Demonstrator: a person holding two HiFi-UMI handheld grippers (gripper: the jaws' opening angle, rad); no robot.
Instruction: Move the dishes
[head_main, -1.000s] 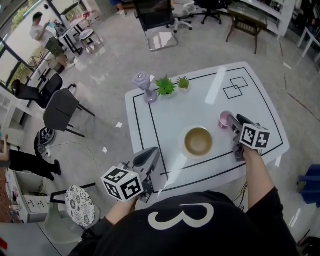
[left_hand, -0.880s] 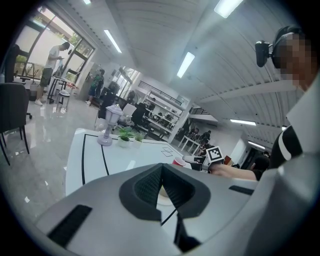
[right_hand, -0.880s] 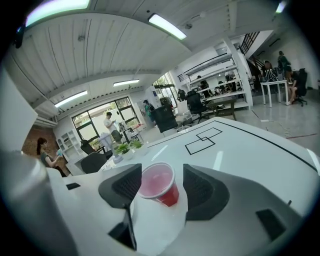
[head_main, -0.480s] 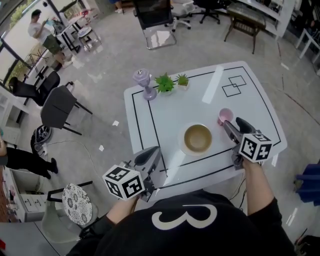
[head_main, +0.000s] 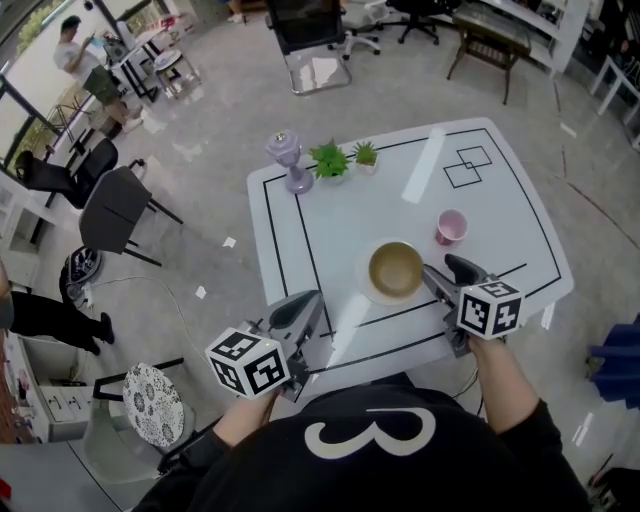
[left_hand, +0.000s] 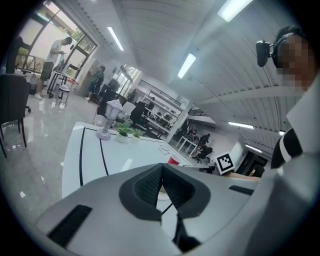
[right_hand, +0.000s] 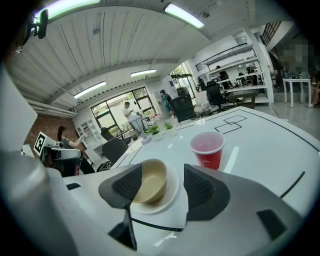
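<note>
At table's 6 o'clock side: tan bowl (head_main: 396, 269), upright and empty, seated on white plate (head_main: 365, 288); both on the white table (head_main: 500, 200), inside its black border line.
Right gripper (head_main: 446, 272): at 3 to 4 o'clock of the plate, just beside its rim, pointing toward 10 o'clock; contact with the rim unreadable from above.
Right jaws: spread wide, gripping nothing; in the right gripper view, bowl and plate framed in the gap, 1 pad overlapping the bowl's side, the other clear of the plate.
Right marker cube (head_main: 490, 308): at the gripper's rear, above the table's 5 o'clock edge.
Red cup (head_main: 450, 227): upright at 1 to 2 o'clock of the bowl, near the plate but apart from it; at 12 o'clock of the right gripper.
Left gripper (head_main: 298, 310): at 8 o'clock of the plate, well apart from it, over the table's 7 o'clock corner.
Left jaws: pressed together, pads meeting, nothing between them.
Left marker cube (head_main: 247, 363): off the table, toward 7 o'clock.
Table's 11 o'clock edge: purple goblet-shaped ornament (head_main: 288, 165), then 2 small potted plants, larger (head_main: 329, 168) and smaller (head_main: 366, 158), side by side.
Table's 1 o'clock area: 2 overlapping black square outlines (head_main: 468, 170).
Floor beyond: glossy grey; black chair (head_main: 115, 215) at 9 o'clock; person (head_main: 85, 60) standing far off at 10 o'clock.
</note>
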